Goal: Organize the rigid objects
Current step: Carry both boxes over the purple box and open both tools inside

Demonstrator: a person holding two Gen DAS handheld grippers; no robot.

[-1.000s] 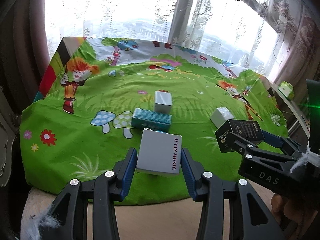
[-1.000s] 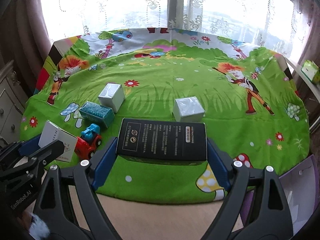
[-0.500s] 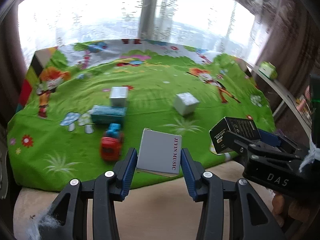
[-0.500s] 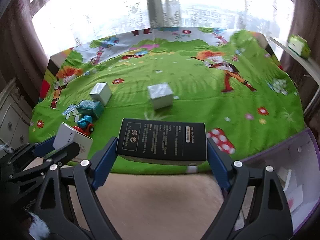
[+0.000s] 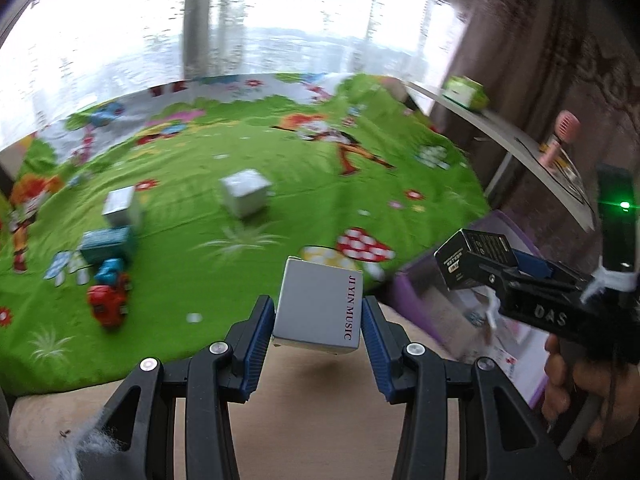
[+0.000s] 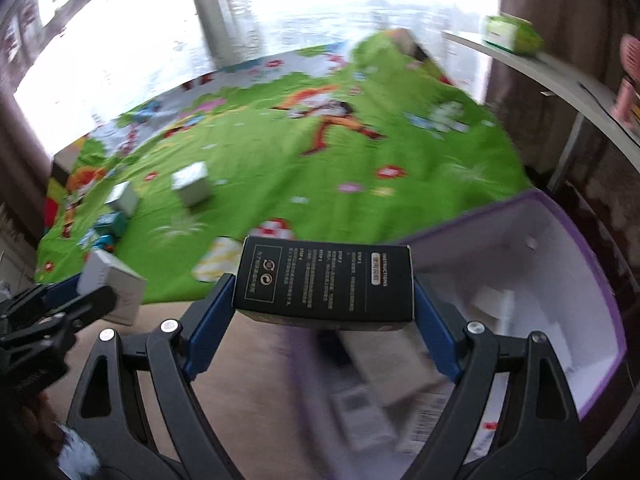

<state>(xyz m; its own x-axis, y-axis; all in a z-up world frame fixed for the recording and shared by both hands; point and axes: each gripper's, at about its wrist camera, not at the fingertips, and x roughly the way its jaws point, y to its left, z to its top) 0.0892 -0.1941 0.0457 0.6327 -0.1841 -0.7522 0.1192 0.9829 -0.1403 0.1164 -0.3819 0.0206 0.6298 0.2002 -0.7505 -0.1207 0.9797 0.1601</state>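
My left gripper (image 5: pixel 319 320) is clamped on a white box (image 5: pixel 320 312) printed "JIYIN MUSIC", held in the air just past the near edge of the bed (image 5: pixel 280 160) with its green cartoon cover. My right gripper (image 6: pixel 322 312) grips a wider black box (image 6: pixel 324 284) with instruction text on its top face, its blue pads pressed against both short ends; this box hangs over the near left corner of a purple-rimmed storage bin (image 6: pixel 576 240) that stands on the floor beside the bed's right edge. Blurred cartons lie in the bin's white interior. On the bed cover lie a silver-grey cube (image 5: pixel 245 198) near the middle, a second grey box (image 5: pixel 120 208) toward the left edge, a teal box (image 5: pixel 106 244) just in front of it, and a red and blue toy vehicle (image 5: pixel 108 296) nearest the front edge. A green carton (image 5: pixel 466 92) sits on a shelf to the right.
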